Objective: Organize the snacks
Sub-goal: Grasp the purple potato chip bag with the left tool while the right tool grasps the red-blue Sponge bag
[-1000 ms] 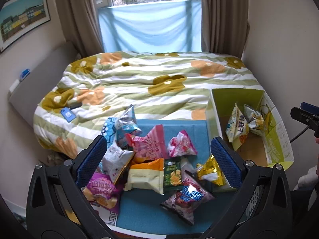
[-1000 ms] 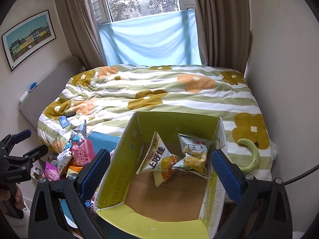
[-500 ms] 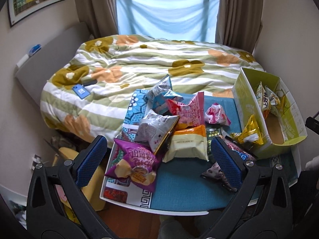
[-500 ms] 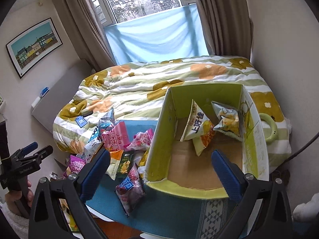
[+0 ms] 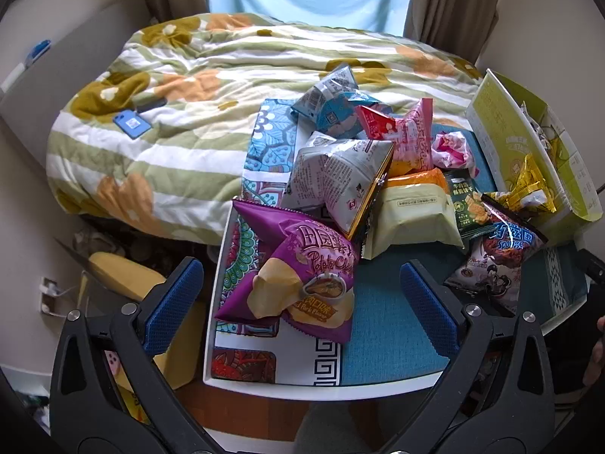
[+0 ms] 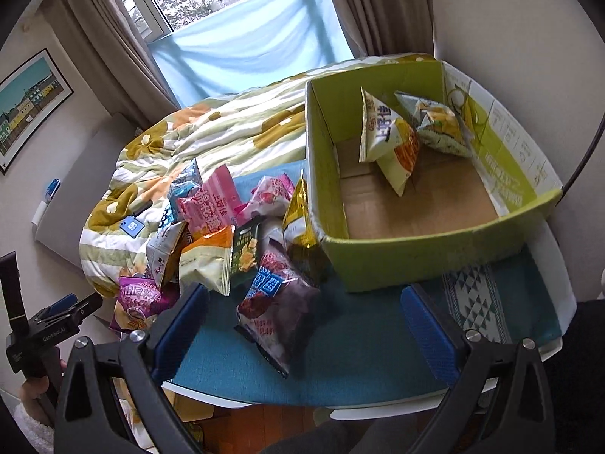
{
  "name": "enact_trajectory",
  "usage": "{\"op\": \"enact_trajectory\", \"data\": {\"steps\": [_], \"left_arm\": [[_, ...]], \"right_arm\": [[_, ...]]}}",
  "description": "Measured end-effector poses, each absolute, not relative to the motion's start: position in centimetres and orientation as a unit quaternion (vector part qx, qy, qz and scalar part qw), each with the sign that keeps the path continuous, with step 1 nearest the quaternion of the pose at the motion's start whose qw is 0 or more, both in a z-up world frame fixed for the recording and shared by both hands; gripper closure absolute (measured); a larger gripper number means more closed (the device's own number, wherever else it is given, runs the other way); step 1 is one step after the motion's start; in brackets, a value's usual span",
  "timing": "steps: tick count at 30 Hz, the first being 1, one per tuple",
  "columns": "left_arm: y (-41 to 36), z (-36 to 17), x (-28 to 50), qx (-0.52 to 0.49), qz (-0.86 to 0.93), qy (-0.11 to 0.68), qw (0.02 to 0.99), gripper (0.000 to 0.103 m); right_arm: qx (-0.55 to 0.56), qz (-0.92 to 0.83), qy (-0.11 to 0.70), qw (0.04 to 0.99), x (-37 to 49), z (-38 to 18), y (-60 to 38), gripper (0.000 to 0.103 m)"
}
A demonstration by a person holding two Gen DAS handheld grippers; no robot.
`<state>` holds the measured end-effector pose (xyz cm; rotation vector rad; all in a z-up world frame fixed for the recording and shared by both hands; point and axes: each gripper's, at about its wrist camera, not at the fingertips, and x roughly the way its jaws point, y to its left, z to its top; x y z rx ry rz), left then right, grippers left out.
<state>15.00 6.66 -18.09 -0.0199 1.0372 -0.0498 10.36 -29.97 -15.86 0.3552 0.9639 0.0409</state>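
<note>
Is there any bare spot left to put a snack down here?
Yes: the front half of the green box floor, ahead of its two bags, and the blue mat along the table's near edge. The mat left of the box is crowded with packets.

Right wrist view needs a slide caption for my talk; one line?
Open right gripper hovers over a dark snack bag beside the green box holding two bags.

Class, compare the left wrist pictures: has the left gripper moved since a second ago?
Yes. The left gripper has come down and closer to the purple chip bag on the table.
</note>
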Motion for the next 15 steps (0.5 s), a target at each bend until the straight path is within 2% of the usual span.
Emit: {"op": "enact_trajectory", "data": {"steps": [8,15], "left_arm": [[7.1,-22.6,17.0,-0.021,-0.045,0.507,0.860,0.000],[7.1,-24.5,18.1,-0.017,-0.059,0.517,0.854,0.000]], "right_arm": [[0.185,0.008,0.507,0.842,11.7,-22.5,-26.3,0.002],[0.194,-0.007,0.501,0.843,13.1,-24.6,-24.5,0.002]]}}
